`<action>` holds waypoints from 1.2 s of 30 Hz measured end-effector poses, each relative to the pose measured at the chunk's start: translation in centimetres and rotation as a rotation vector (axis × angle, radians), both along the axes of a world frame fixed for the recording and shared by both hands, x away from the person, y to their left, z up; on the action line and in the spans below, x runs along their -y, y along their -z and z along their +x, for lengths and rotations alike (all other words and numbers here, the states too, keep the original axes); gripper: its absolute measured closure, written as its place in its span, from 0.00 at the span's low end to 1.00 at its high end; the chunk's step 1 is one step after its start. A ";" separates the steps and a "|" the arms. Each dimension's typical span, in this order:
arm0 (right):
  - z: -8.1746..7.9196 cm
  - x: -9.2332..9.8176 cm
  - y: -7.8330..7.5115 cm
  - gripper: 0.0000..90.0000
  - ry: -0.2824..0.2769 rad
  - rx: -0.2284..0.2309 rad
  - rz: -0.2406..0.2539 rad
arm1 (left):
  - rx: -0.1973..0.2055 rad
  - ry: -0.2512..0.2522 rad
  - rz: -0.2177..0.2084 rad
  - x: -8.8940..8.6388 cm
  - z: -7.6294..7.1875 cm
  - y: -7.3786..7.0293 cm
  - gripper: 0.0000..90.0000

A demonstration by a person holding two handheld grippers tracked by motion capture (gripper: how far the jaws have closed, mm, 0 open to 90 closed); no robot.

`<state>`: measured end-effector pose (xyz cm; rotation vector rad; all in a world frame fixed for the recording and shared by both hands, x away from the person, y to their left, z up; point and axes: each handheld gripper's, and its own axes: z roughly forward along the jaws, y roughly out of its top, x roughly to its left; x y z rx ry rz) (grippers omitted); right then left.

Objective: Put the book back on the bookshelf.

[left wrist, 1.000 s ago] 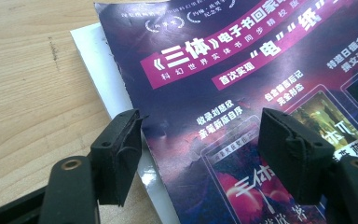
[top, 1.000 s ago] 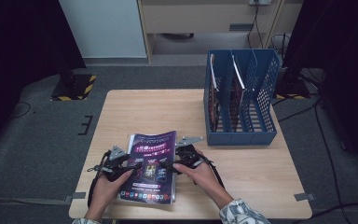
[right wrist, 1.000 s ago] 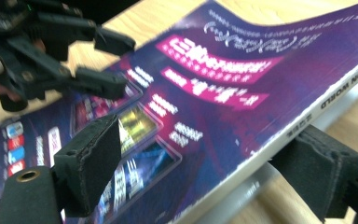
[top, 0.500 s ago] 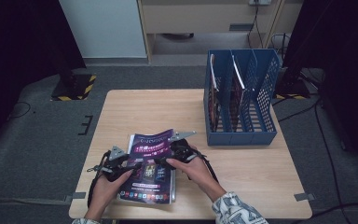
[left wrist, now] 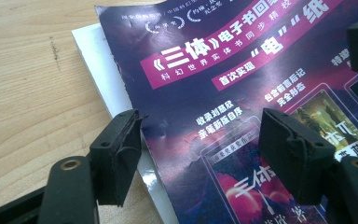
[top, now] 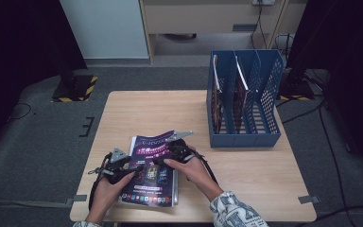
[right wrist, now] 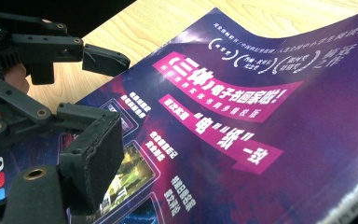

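Observation:
A purple magazine (top: pixel 151 172) lies on the near left of the wooden table (top: pixel 170 113). My left gripper (top: pixel 125 166) is at its left edge; in the left gripper view the jaws stand open (left wrist: pixel 200 158) astride the cover's edge (left wrist: pixel 223 93), with white pages below. My right gripper (top: pixel 164 158) sits over the magazine's middle. One black finger (right wrist: pixel 91 158) hovers above the cover (right wrist: pixel 242 130), whose right side curls upward and hides the other finger. The left gripper (right wrist: pixel 121 91) also appears open in the right gripper view.
A blue three-slot file rack (top: pixel 248 137) stands at the table's right rear, holding two upright magazines (top: pixel 217 94). Bare tabletop lies behind the purple magazine and right of my hands. The front table edge runs just under my forearms.
My right hand has slid a little to the left across the magazine. The left hand has stayed in place.

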<state>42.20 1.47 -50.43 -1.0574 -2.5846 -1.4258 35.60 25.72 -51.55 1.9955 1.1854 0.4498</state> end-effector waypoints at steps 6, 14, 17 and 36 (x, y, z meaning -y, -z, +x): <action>0.1 -0.7 0.3 0.21 0.005 -0.008 -0.008 | 0.001 0.000 -0.001 0.0 0.0 0.0 0.32; 0.4 -0.7 0.2 0.40 0.051 -0.024 -0.018 | 0.002 -0.004 0.002 0.0 0.0 0.0 0.32; 0.5 -0.6 -0.1 0.50 0.071 -0.023 -0.009 | 0.003 -0.005 0.003 0.0 0.0 0.0 0.32; 1.5 -0.1 -4.0 0.86 0.118 0.102 0.026 | 0.004 0.011 -0.052 -0.3 0.2 -0.3 0.15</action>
